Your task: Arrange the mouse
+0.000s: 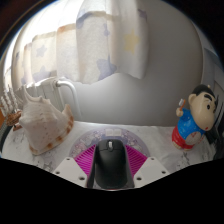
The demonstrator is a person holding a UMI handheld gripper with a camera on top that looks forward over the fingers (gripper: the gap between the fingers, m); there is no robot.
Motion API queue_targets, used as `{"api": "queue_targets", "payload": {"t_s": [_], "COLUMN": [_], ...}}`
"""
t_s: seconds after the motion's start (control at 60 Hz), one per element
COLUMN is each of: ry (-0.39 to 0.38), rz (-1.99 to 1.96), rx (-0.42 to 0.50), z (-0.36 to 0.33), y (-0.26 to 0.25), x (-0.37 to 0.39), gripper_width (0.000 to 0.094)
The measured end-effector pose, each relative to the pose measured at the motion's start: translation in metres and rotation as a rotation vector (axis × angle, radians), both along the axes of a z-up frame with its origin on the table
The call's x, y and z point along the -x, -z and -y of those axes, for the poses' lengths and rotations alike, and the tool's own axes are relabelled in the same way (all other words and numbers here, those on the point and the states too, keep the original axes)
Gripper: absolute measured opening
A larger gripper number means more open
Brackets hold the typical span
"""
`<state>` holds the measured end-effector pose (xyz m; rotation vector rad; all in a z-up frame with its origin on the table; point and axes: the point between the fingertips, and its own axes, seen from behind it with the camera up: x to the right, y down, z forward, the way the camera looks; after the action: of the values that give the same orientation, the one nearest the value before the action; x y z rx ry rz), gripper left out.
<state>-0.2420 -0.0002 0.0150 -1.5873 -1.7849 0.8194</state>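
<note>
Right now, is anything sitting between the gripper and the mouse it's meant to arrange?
No. The black mouse already sits between the gripper fingers, with nothing visible in between. The conch shell stands off to one side and the cartoon boy figurine to the other, both clear of the mouse on the white table.

One mouse [111, 160], one figurine [193, 118] (cartoon boy), one white jug [46, 118].

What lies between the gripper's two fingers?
In the gripper view, a black mouse lies between the fingers' magenta pads, with the gripper closed on it.
</note>
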Motion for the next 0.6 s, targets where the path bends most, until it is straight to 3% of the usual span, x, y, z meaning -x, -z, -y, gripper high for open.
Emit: {"api": "queue_targets", "payload": {"t_s": [0.083, 0.133, 0.217, 0.25, 0.433, 0.6], "ry": [-0.013, -0.023, -0.048, -0.063, -0.016, -0.013], "rz": [0.018, 0.008, 0.009, 0.016, 0.077, 0.206], "rx": [-0.036, -0.048, -0.050, -0.046, 0.022, -0.012], "z": [0.002, 0.003, 0.007, 0.009, 0.001, -0.017], "y": [0.024, 0.027, 0.019, 0.011, -0.057, -0.082], "x": [0.004, 0.007, 0.001, -0.007, -0.115, -0.255], "gripper_width": [0.0492, 0.0564, 0.0865, 0.0830, 0.0854, 0.0851]}}
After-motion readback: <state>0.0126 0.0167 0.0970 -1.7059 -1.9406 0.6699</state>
